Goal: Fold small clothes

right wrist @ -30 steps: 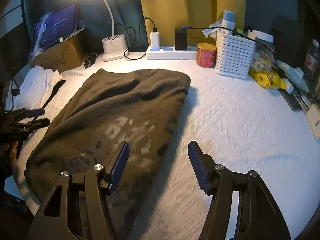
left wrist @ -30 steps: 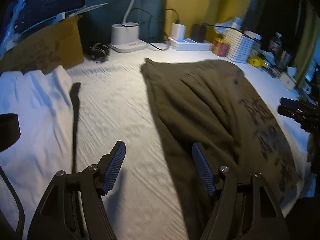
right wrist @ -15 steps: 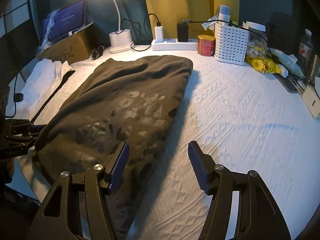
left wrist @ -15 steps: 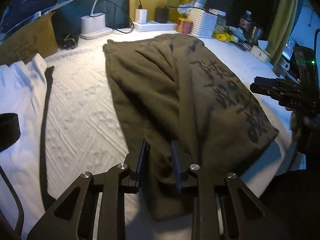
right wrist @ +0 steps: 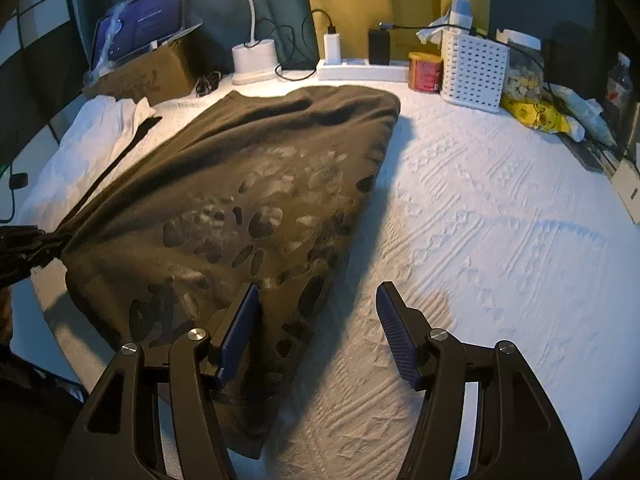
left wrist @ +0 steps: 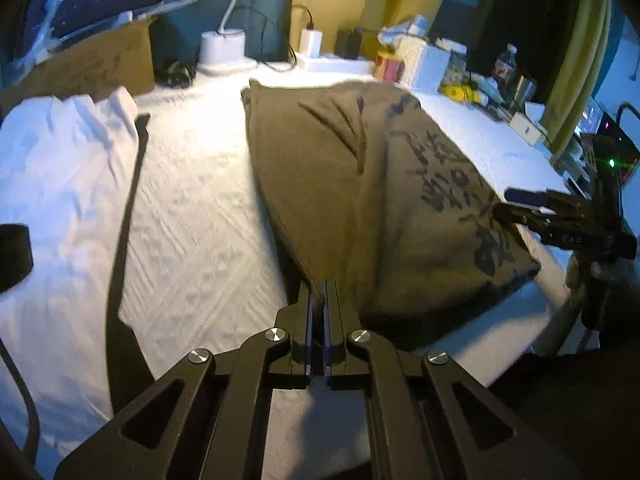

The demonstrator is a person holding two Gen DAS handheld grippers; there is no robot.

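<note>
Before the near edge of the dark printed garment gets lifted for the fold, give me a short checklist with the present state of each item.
1. Left claw shut on the near left corner of the dark garment: ok.
2. Right claw gripping the garment's near right corner: not ok; it stands open, one finger over the cloth, one over the white table cover.
3. Cloth lifted only where gripped: ok; it tents up toward the left claw and lies on the cover elsewhere.
4. White garment clear of the dark one: ok, a strip of cover lies between.
5. Basket and red can clear of the cloth's far edge: ok.
</note>
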